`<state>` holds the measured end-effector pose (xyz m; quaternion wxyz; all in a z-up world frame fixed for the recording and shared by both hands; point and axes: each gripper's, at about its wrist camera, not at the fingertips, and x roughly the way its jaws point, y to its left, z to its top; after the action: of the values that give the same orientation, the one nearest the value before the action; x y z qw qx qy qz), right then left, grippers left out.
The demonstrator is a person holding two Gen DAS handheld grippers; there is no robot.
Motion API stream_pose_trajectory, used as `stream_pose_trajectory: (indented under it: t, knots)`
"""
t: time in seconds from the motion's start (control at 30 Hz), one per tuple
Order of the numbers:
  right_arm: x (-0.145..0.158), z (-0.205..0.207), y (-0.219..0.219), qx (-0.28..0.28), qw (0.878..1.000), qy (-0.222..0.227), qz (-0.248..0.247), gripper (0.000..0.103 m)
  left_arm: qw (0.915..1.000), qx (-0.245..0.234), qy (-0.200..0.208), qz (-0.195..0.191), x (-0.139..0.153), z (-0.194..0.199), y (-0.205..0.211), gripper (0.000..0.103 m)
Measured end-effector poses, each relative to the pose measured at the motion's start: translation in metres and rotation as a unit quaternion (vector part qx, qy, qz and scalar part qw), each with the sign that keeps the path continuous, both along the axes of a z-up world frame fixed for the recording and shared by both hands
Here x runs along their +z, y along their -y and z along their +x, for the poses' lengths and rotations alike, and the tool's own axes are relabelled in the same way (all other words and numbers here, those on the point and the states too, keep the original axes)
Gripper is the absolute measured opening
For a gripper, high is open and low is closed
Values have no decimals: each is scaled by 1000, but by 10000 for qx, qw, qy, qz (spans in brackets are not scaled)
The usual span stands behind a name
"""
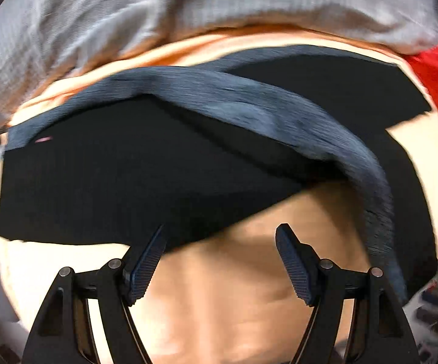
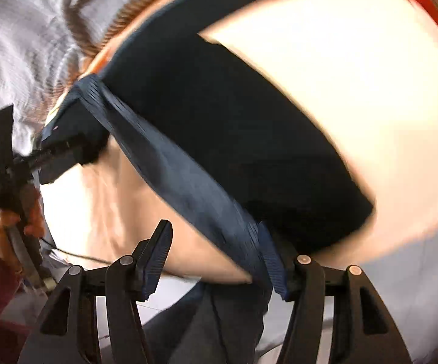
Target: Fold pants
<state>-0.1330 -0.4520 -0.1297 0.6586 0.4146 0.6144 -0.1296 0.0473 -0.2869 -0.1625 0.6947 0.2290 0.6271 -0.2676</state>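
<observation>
A: Status on pants [image 1: 127, 182]?

B: Lying mostly flat on peach sheet [image 1: 234, 288], dark, spread wide. Behind: bunched grey blanket [image 1: 97, 15]. Far right: red cloth [image 1: 431, 75]. Ribbed waistband [image 1: 249, 103] twisted diagonally across top layer, not flat

A: Grips?

B: Left hand-held gripper [image 1: 222, 227] released, nothing between pads, bare sheet below, one fingertip overlapping near edge of pants. Right hand-held gripper [image 2: 214, 224] also spread apart, not clamped on anything. Waistband right against one of its fingers; cannot tell if hooked there or just lying behind

A: Risks?

B: Mainly snagging. If hooked, drags waistband along and pulls top layer askew. Second: closing on one layer only, leaving lower layer behind, giving crooked fold. Third: pinching sheet together with fabric, given wrinkles under left jaws

A: Anything else?

B: Heavy blur in both views, so poor aim likely on any grab right now. Worth untwisting band first, otherwise locks a lump into the fold
</observation>
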Motion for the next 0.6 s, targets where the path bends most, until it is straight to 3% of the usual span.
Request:
stream_pose_trajectory:
  t: [0.2, 0.6]
  knots:
    - [-38, -66, -16, -630, 9976, -286, 104, 63, 9987, -499, -128, -25, -5, -40, 28, 76]
    - [-57, -76, -22, -1122, 9912, 634, 299, 59, 9978, -662, 7, 44, -6, -55, 32, 76]
